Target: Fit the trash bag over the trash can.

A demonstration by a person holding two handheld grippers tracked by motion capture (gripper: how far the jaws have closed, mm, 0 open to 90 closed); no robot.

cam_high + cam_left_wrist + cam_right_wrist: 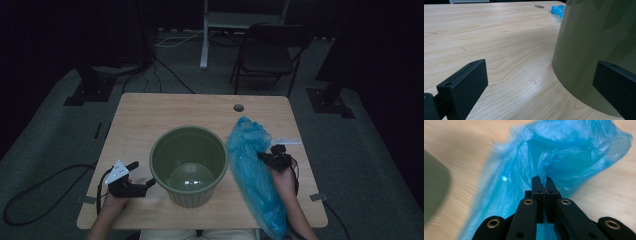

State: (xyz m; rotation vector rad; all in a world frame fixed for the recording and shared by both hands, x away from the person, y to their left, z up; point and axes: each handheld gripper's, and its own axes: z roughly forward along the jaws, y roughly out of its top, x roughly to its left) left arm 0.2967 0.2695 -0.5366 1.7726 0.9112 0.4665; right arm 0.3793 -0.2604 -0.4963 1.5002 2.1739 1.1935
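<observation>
A green plastic bin (189,165) stands upright in the middle of the wooden table (150,115). To its right lies a long blue plastic bag (252,170), hanging over the near edge. My right gripper (267,158) is shut on a fold of the blue bag (564,157), the film pinched between its jaws (545,182). My left gripper (142,175) rests on the table left of the bin, open, with nothing between its fingers (464,85). The bin's wall (594,47) stands just in front of its right finger.
A round cable hole (238,107) sits near the table's far edge. A folding chair (267,50) and a white stand (205,35) are on the carpet beyond. Cables run over the floor at the left. Bare wood lies left of the bin.
</observation>
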